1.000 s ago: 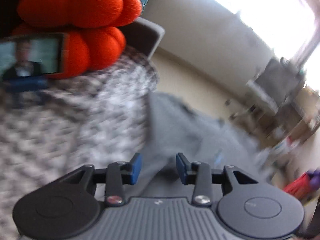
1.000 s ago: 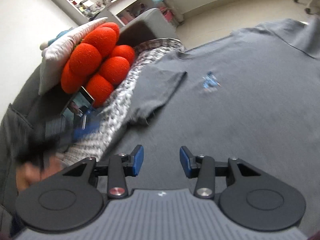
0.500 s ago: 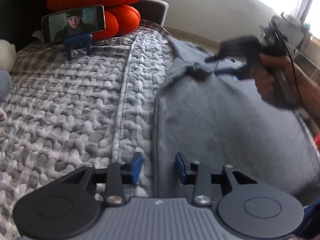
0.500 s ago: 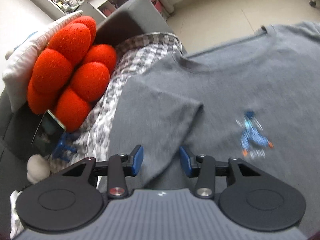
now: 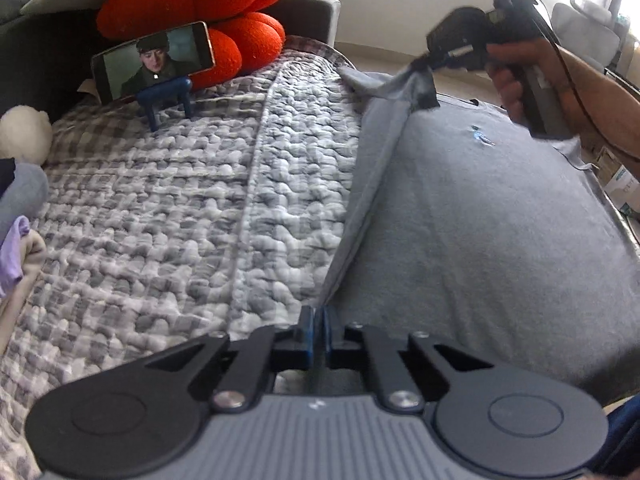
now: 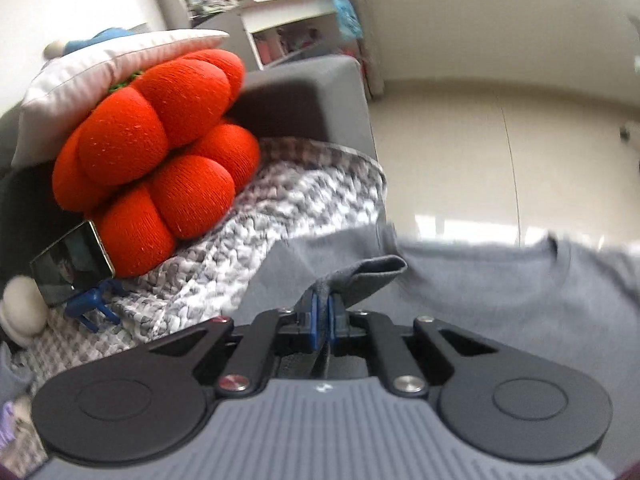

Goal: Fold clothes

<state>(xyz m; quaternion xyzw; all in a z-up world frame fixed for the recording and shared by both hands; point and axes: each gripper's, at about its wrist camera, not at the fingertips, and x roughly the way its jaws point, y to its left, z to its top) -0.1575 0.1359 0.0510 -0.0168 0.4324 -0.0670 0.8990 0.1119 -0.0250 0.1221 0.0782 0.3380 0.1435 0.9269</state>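
A plain grey cotton T-shirt point(image 5: 480, 216) lies spread on a grey-and-white checked quilted blanket point(image 5: 180, 208) covering a sofa. The left claw point(image 5: 319, 330) is pinched tight on the shirt's side edge near the hem, and the right claw point(image 6: 321, 320) grips a bunched fold of its sleeve, lifted above the blanket. A small blue embroidered logo point(image 5: 482, 137) on the chest is too small to read. A smartphone on a blue stand point(image 5: 154, 60) leans against an orange knotted plush cushion point(image 5: 200, 0).
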